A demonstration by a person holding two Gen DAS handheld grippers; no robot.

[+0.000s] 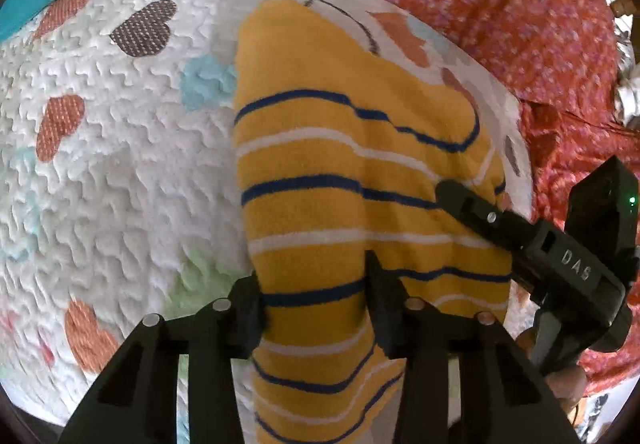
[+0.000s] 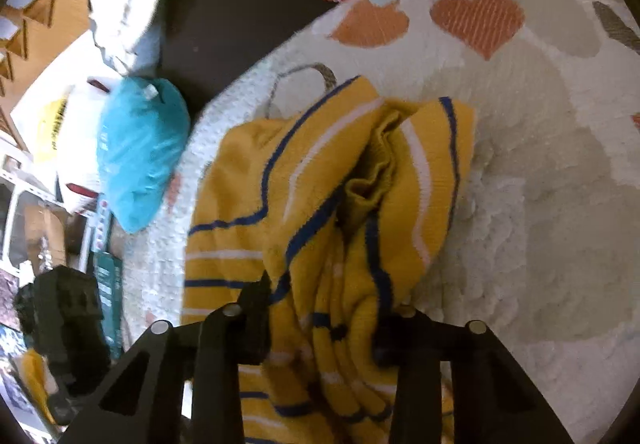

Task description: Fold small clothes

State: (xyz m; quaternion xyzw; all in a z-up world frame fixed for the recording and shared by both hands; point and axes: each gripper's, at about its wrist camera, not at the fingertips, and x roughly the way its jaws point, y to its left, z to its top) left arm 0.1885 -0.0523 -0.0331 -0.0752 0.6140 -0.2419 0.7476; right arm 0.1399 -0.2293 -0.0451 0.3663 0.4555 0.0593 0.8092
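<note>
The yellow striped garment [image 1: 340,171] lay on the heart-print quilted mat [image 1: 120,163], long axis running fwd from both tongs, w/ left tongs [image 1: 316,308] and right tongs [image 2: 320,328] each clenched on its near edge, side by side, approx. equally near.

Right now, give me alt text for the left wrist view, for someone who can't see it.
The left gripper pinches a yellow striped garment lying on a white quilted blanket with heart patches. The right gripper reaches in from the right onto the garment's far edge; an orange floral cloth lies beyond.
</note>
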